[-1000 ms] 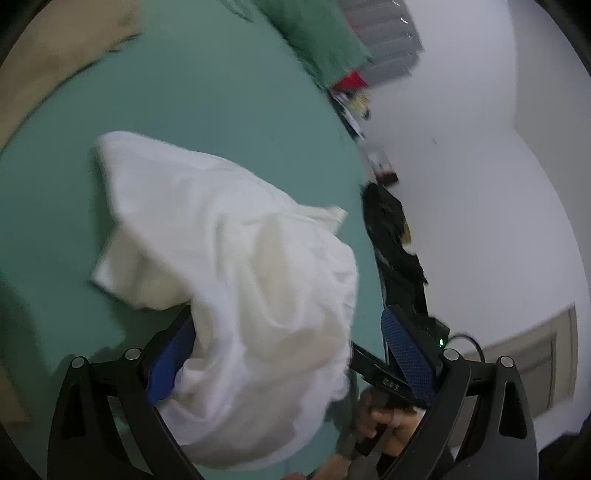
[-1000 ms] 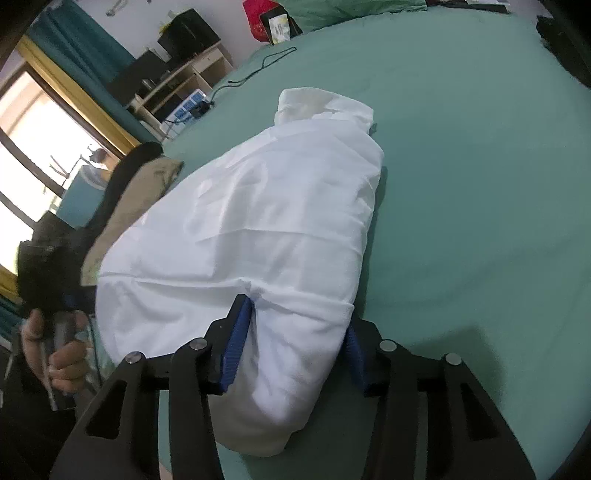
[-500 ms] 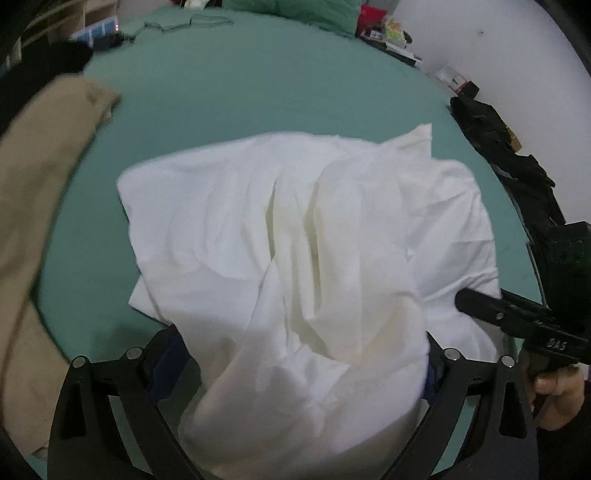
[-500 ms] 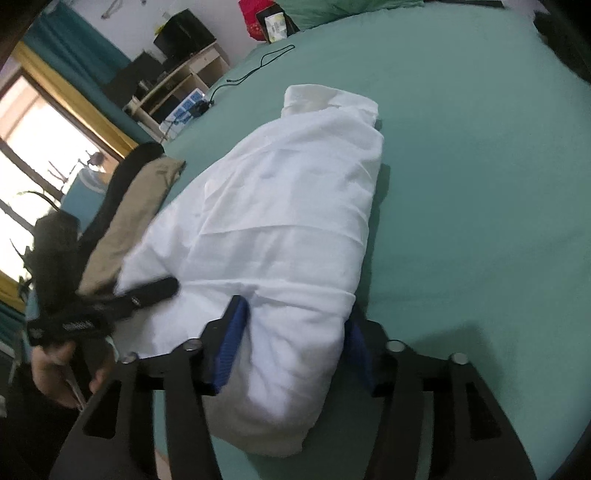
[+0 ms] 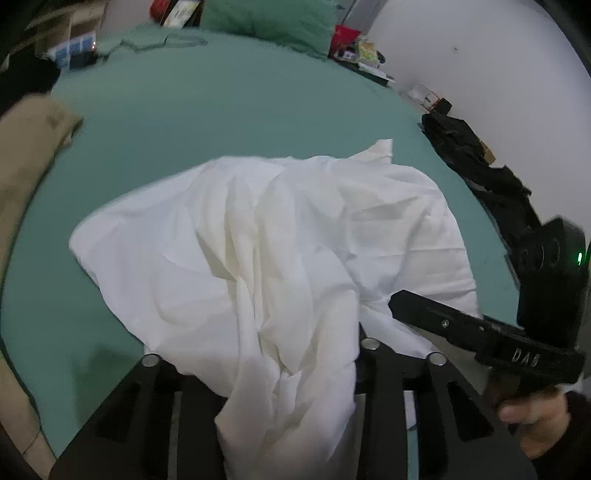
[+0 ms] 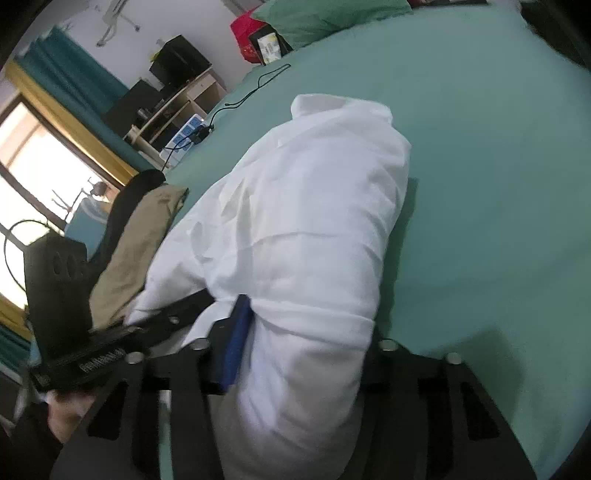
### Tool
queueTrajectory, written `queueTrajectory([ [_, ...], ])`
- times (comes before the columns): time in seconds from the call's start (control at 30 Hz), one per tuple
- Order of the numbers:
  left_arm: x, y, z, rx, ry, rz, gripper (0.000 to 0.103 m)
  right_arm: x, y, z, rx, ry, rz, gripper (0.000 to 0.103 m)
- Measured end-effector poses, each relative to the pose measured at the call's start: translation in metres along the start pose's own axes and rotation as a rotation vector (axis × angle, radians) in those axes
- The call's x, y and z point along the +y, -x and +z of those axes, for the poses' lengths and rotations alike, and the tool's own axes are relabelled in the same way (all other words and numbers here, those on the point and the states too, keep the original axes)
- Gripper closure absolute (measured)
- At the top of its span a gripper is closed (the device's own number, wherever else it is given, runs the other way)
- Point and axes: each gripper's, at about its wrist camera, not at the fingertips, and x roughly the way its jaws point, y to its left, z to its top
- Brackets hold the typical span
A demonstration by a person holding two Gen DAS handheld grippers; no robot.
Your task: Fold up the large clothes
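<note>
A large white garment (image 5: 280, 251) lies crumpled on the teal bed sheet (image 5: 229, 110). My left gripper (image 5: 258, 373) is shut on a bunched edge of it at the near side; cloth drapes over and hides the fingertips. In the right wrist view the same white garment (image 6: 306, 229) stretches away over the bed. My right gripper (image 6: 306, 347) is shut on its near edge, one blue pad (image 6: 236, 347) showing at the left. The right gripper (image 5: 480, 332) shows at the lower right of the left wrist view, the left gripper (image 6: 110, 347) at the lower left of the right wrist view.
A tan garment (image 5: 26, 155) lies at the bed's left edge, also in the right wrist view (image 6: 136, 247) beside dark clothing. Black clothes (image 5: 476, 166) lie along the right edge. A green pillow (image 5: 273, 22), boxes, a shelf and cables stand at the far side.
The left gripper has swung down and levelled, laying the lifted white garment out over the bed. The two grippers have come closer together. Both keep their hold.
</note>
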Motion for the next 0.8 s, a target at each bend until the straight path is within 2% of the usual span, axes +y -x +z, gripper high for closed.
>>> queueTrajectory([
  [0.1,-0.006,0.003,0.002,-0.009,0.006,-0.009,0.078,0.007,0.005,0.004,-0.001,0.022,0.009,0.080],
  [0.33,0.015,0.040,-0.007,-0.044,0.105,-0.094,0.080,0.043,0.029,0.011,-0.050,0.133,-0.025,0.083],
  [0.57,0.004,0.095,0.001,-0.140,0.075,-0.111,0.080,0.074,0.060,0.022,-0.119,0.172,-0.007,0.084],
  [0.8,0.005,0.159,0.012,-0.237,0.043,-0.116,0.080,0.121,0.094,0.038,-0.211,0.247,0.018,0.084],
])
